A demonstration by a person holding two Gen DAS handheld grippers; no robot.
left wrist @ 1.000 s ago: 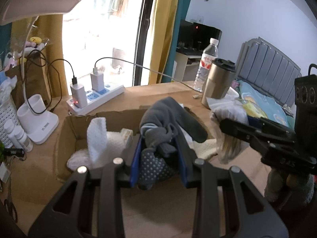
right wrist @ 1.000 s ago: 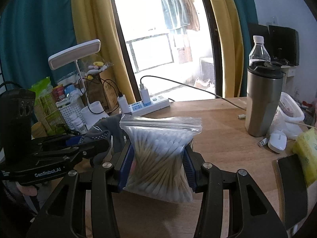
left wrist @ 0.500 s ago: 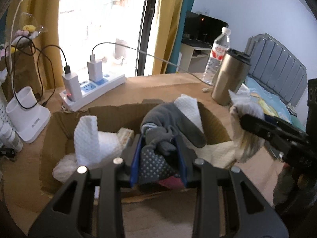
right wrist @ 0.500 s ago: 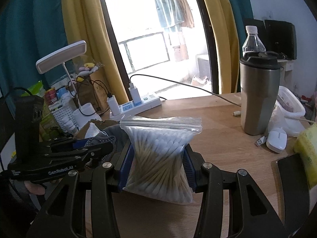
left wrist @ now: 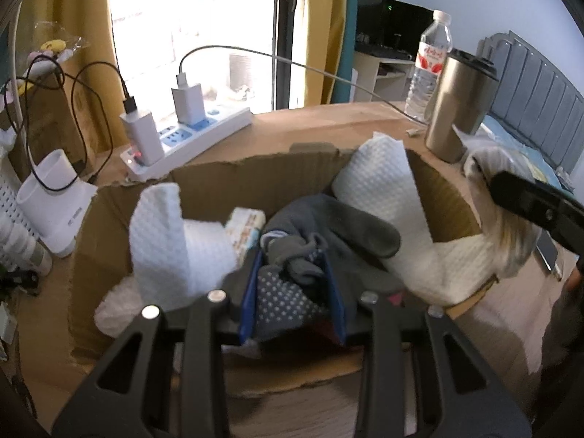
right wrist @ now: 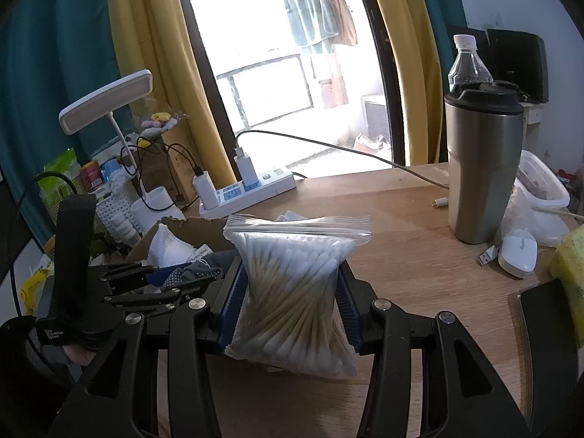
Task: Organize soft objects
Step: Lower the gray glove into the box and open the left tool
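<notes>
My left gripper (left wrist: 294, 284) is shut on a grey sock bundle (left wrist: 328, 237) with a dotted part, held inside the open cardboard box (left wrist: 233, 182). White quilted cloths (left wrist: 164, 241) lie in the box. My right gripper (right wrist: 288, 292) is shut on a clear zip bag of cotton swabs (right wrist: 295, 292), held above the wooden desk (right wrist: 401, 255) just right of the box (right wrist: 175, 224). The left gripper (right wrist: 160, 281) shows at the left of the right wrist view. The swab bag (left wrist: 507, 241) shows at the box's right rim in the left wrist view.
A white power strip (left wrist: 189, 138) with chargers lies behind the box. A steel tumbler (right wrist: 481, 168) and water bottle (right wrist: 467, 58) stand at the right. A white mouse (right wrist: 518, 252), plastic bags and a phone (right wrist: 547, 332) lie far right. A desk lamp (right wrist: 106, 106) and basket stand left.
My left gripper has moved forward and down, carrying the socks from above the box's near edge into the box. My right gripper with the swab bag has come closer to the box.
</notes>
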